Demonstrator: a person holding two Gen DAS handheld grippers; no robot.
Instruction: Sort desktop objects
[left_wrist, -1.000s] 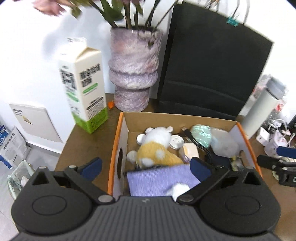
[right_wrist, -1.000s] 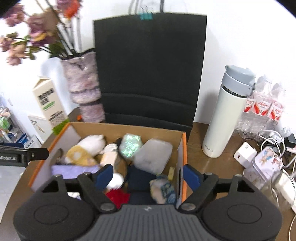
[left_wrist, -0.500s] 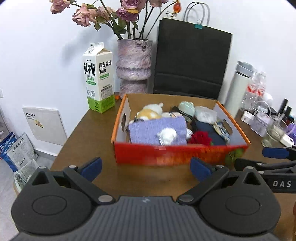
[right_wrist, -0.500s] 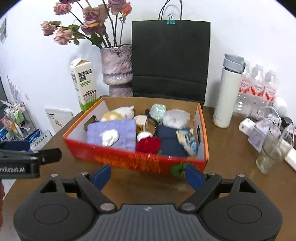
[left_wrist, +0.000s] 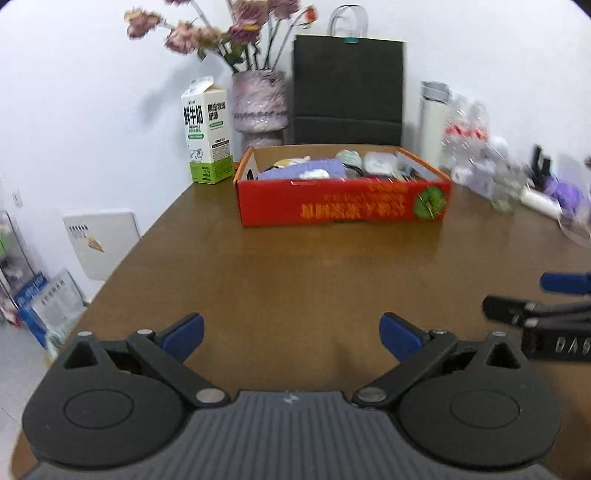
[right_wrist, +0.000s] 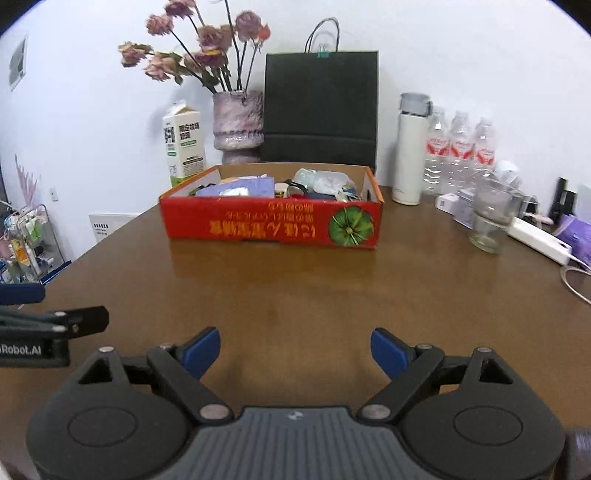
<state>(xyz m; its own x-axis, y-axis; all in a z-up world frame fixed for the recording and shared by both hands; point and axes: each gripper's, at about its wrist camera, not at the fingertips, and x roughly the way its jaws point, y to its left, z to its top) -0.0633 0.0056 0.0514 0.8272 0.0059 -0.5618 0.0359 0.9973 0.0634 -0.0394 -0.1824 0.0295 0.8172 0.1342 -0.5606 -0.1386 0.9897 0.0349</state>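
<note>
Red box (right_wrist: 271, 225): one; water bottles (right_wrist: 460, 155): three.

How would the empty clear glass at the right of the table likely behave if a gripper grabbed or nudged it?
The clear glass looks smooth-walled, so the pads may slip unless they close squarely. It appears empty, so it is probably light enough to slide or tip when pushed near the rim. It stands close to the white power strip and looks breakable, so a knock could be costly.

right claw (right_wrist: 295, 350) opening, empty | red box (right_wrist: 271, 223) ahead, contents indistinct
</note>
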